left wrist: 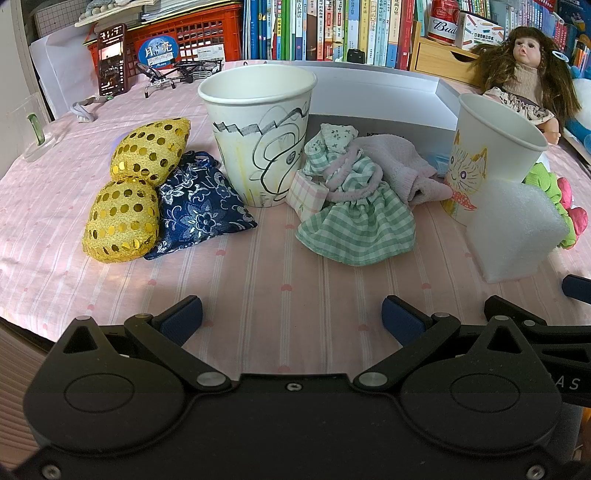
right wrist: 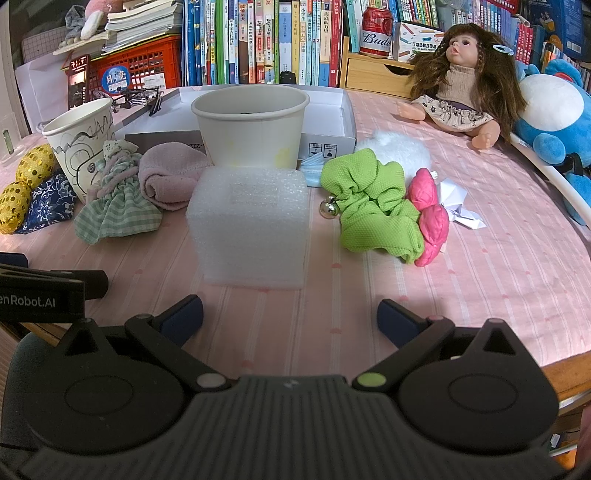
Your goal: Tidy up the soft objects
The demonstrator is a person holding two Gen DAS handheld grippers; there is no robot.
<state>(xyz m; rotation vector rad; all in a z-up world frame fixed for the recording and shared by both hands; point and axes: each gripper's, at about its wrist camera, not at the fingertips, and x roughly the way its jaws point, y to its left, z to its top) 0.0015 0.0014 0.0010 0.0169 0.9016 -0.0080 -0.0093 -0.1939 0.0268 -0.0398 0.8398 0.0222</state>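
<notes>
My left gripper [left wrist: 291,314] is open and empty above the pink cloth, short of a green checked doll dress [left wrist: 354,218]. Left of it lie two gold sequin pouches [left wrist: 122,219] and a blue floral pouch [left wrist: 199,210] beside a drawn-on paper cup [left wrist: 258,136]. A pink towel [left wrist: 399,166] lies behind the dress. My right gripper [right wrist: 290,317] is open and empty in front of a white foam block [right wrist: 251,225]. A green scrunchie [right wrist: 373,206] and a pink soft piece [right wrist: 432,221] lie right of the block. A second paper cup [right wrist: 251,129] stands behind it.
A white open box [right wrist: 332,107] sits behind the cups. A doll [right wrist: 465,81] and a blue plush [right wrist: 554,110] rest at the back right. Books, a red crate [left wrist: 192,33] and a can [right wrist: 376,33] line the back. The table edge runs along the right.
</notes>
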